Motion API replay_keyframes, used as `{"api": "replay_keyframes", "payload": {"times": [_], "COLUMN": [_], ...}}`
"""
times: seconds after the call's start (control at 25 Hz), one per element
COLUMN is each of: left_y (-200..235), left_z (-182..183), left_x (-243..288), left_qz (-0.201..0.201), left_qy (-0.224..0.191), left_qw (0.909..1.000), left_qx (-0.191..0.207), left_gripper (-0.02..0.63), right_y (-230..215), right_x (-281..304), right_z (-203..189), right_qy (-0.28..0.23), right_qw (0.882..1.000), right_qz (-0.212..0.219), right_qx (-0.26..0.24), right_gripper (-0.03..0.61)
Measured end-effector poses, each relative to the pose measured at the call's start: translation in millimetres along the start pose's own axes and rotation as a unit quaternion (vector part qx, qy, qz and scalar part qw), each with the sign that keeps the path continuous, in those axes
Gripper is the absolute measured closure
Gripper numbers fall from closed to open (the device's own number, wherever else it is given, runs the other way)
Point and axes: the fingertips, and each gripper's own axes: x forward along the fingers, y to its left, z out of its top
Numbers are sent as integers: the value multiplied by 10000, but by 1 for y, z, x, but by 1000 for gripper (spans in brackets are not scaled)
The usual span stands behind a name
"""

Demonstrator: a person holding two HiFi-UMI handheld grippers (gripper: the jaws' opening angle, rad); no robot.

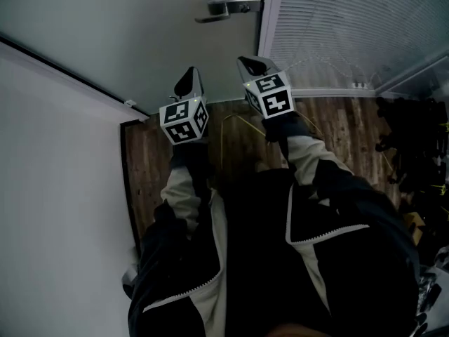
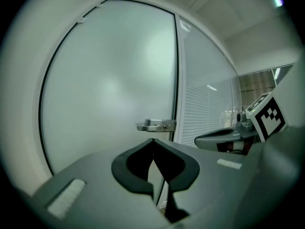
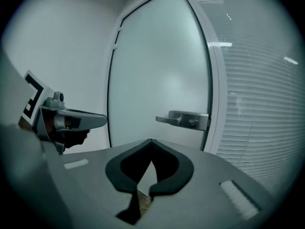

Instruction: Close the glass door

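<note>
- frosted glass first: the door fills the wall ahead of me. it looks home, or all but home, against the white frame, and i can see no gap at the latch edge.
- to the right the frame carries a pane with blinds, which i'd keep off.
- the handle, a metal lever, sits level at the door's right edge. it is ahead of both claws and neither touches it.
- my left claw has its jaws together on nothing and points at the bare glass left of the handle.
- my right claw, just beside it, is pinched closed and empty too, and is the one nearer the handle.
- to finish well i'd set the closed tips on the door beside the lever, not mid-pane, and push steadily until the latch seats. a hard jab could slip on the smooth glass.
</note>
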Motion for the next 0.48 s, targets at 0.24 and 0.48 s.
{"api": "replay_keyframes", "payload": {"times": [0.24,0.48], "left_y": [-5,-1], "left_z": [-1,-5], "left_x": [-1,-4], "left_qz": [-66,-37], "left_qy": [19,51], "left_qw": [9999,9999], "left_qx": [-79,-86], "left_gripper": [614,614], "right_y": [-1,3], "right_x": [-9,-15], "right_z": [3,3], "right_qy": [0,-65], "right_qw": [9998,9997], "right_qz": [-163,-164], "right_qx": [-118,-139], "right_gripper": [577,577]}}
